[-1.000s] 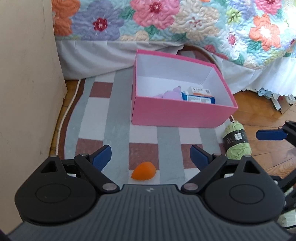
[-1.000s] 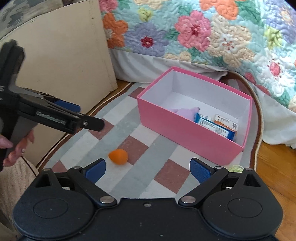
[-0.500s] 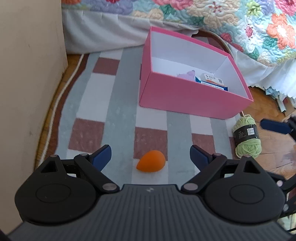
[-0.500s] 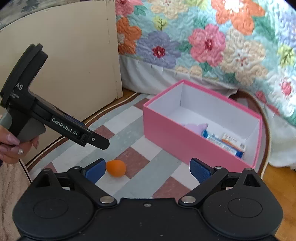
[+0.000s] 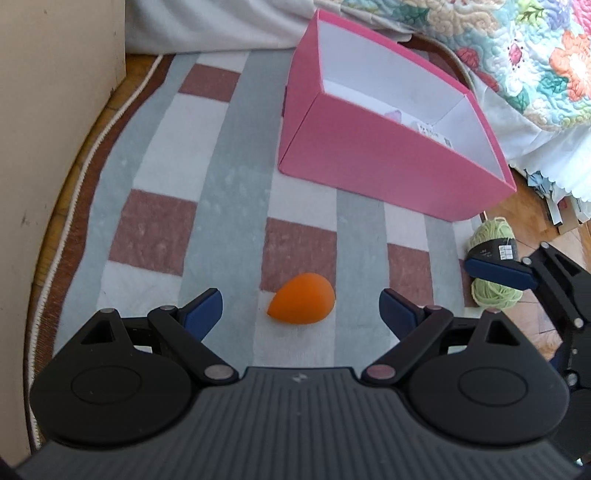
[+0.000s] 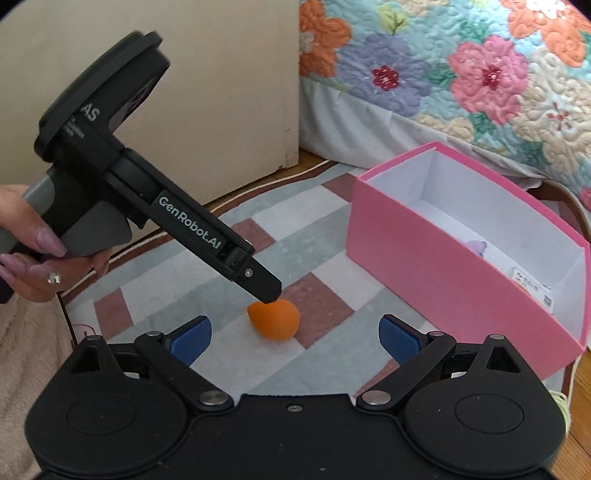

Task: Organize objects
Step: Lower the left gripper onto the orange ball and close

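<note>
Left gripper (image 5: 301, 308) spread wide, the orange sponge (image 5: 302, 299) lying between its fingertips on the rug (image 5: 155, 221). Right gripper (image 6: 295, 334) gapes too, holding nothing.

A checked rug (image 5: 229, 155) in grey, white and brick red covered the floor. At twelve o'clock hung a floral quilt (image 6: 461, 62) over a white bed skirt (image 5: 221, 26). A beige panel (image 6: 221, 74), perhaps a cabinet side, stood at ten o'clock.
</note>
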`<state>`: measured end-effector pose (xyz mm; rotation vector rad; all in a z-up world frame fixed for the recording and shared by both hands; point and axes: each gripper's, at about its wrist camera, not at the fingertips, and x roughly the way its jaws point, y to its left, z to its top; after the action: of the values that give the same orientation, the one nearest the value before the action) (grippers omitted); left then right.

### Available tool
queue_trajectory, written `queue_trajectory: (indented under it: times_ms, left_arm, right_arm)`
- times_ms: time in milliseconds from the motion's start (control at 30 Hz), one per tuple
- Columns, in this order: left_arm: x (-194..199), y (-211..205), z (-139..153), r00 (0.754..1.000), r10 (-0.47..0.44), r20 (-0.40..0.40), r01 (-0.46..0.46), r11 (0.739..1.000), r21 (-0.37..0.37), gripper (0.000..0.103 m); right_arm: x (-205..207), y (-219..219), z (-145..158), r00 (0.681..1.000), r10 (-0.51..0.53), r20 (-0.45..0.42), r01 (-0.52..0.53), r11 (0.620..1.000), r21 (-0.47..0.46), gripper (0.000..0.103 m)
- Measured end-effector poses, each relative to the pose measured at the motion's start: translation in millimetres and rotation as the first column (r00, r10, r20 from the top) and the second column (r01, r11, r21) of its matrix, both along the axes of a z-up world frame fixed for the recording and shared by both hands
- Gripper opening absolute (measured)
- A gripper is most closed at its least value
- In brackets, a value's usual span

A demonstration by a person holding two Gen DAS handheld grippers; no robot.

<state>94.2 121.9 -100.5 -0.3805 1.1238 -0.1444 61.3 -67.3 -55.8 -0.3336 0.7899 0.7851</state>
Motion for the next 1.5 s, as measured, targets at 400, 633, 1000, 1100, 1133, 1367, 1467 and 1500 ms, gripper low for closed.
queue_trajectory:
  times_ms: [400,633,1000,1100,1133,1367,1467,1500]
  left_arm:
    - [2,5,-25,0.998,0.029,-0.052,-0.03,0.999,-0.029,0.089]
    - [3,12,-30,0.998,0.041,-0.055,-0.044,0.998,-0.051,0.082]
    - [7,12,-37,0.997,0.061,-0.049,-0.068,0.986,-0.153,0.064]
    - [9,9,-42,0.996,0.07,-0.054,-0.077,0.985,-0.152,0.061]
    - [10,8,-43,0.996,0.071,-0.056,-0.078,0.985,-0.153,0.059]
    - [13,7,-52,0.993,0.093,-0.069,-0.104,0.979,-0.175,0.05]
    - [12,6,-53,0.992,0.105,-0.066,-0.115,0.977,-0.177,0.048]
    - [12,6,-53,0.992,0.107,-0.062,-0.116,0.978,-0.175,0.048]
  right_arm:
    - [1,29,-47,0.995,0.099,0.013,-0.098,0.995,-0.03,0.099]
    - [2,37,-65,0.992,0.118,0.044,-0.116,0.992,-0.048,0.097]
    - [23,35,-81,0.998,0.047,-0.047,-0.047,0.999,0.003,0.081]
    - [24,35,-83,0.997,0.041,-0.063,-0.04,0.999,0.013,0.07]
    - [24,36,-84,0.997,0.038,-0.067,-0.037,0.999,0.011,0.067]
    - [27,34,-83,0.998,0.013,-0.056,-0.011,0.999,0.03,0.051]
    - [27,32,-82,0.998,0.009,-0.062,-0.006,0.999,0.041,0.048]
    - [26,32,-82,0.998,0.007,-0.06,-0.004,0.999,0.041,0.048]
